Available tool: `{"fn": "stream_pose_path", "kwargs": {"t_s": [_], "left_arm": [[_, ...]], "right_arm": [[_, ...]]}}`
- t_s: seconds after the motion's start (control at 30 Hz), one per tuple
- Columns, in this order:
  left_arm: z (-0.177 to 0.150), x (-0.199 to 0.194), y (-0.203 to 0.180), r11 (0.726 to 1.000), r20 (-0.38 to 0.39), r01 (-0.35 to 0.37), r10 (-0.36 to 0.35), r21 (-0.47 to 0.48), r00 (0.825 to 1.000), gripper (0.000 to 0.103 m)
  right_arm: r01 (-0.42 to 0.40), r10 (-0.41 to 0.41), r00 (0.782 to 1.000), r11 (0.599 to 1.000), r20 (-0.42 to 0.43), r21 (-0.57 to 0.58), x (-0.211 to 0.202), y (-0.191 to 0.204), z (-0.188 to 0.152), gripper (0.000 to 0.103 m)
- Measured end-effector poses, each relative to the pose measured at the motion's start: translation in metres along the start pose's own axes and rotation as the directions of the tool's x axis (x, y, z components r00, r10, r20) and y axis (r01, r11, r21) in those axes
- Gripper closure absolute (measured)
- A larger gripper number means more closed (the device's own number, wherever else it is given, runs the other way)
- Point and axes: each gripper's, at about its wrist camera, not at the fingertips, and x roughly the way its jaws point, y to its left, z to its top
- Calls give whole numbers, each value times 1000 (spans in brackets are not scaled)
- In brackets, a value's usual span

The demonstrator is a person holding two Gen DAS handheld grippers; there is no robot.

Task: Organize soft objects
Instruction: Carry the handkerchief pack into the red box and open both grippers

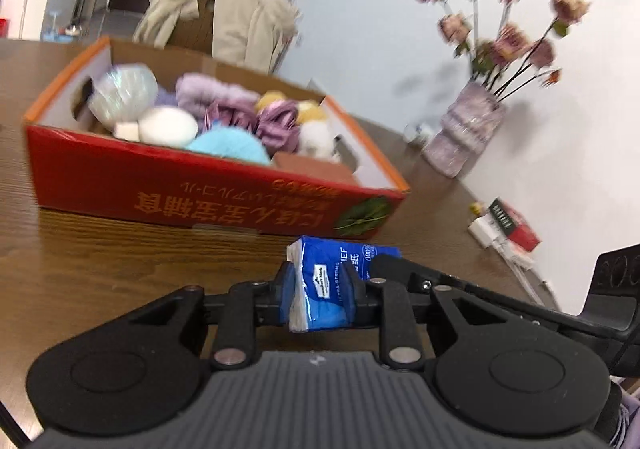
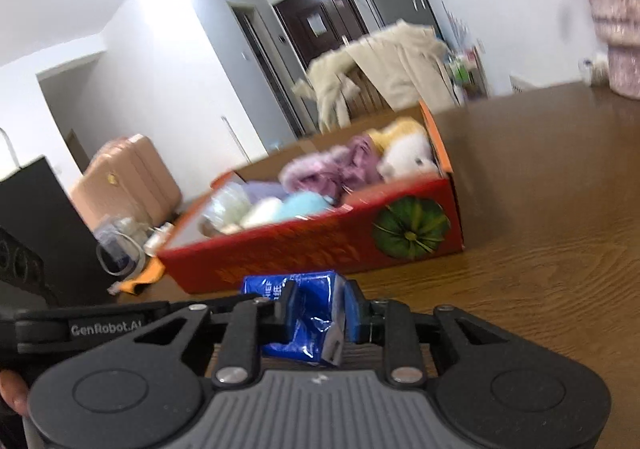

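A blue tissue pack lies just above the brown table, in front of a red cardboard box. My left gripper is shut on one end of the pack, its blue pads pressing both sides. In the right wrist view my right gripper is shut on the same pack, which is crumpled between the pads. The box holds soft things: a light blue ball, a white ball, lilac fluff and a white and yellow plush.
A pink vase of dried flowers stands by the wall at the right. Small red and white packets lie near the table's right edge. A chair with a beige coat stands behind the box. A pink suitcase is on the floor.
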Motion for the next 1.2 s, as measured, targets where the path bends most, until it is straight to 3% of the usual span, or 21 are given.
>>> {"fn": "stream_pose_path", "kwargs": {"t_s": [0.4,0.57,0.7,0.83,0.97,1.1,1.2], "left_arm": [[-38,-121,-36,999,173,-31,23,44,985,79],[-43,-140,-41,999,210,-20,10,50,978,79],[-30,-141,-40,997,231,-21,4,73,973,79],[12,-128,-34,993,262,-26,-5,115,965,79],[66,-98,-8,998,230,2,-18,67,973,79],[105,-53,31,1000,160,7,-4,-19,987,79],[117,-19,60,998,100,-24,29,-57,995,79]], "right_arm": [[-63,75,993,990,90,-124,-89,75,-19,80],[-68,86,990,986,115,-153,-107,91,-22,80],[-56,81,988,981,129,-185,-107,99,-12,80],[-56,91,985,973,148,-225,-89,105,24,80],[-44,81,987,967,138,-249,-50,108,70,80],[-49,61,997,976,50,-214,11,100,108,80],[-49,42,998,984,-42,-173,67,88,120,80]]}}
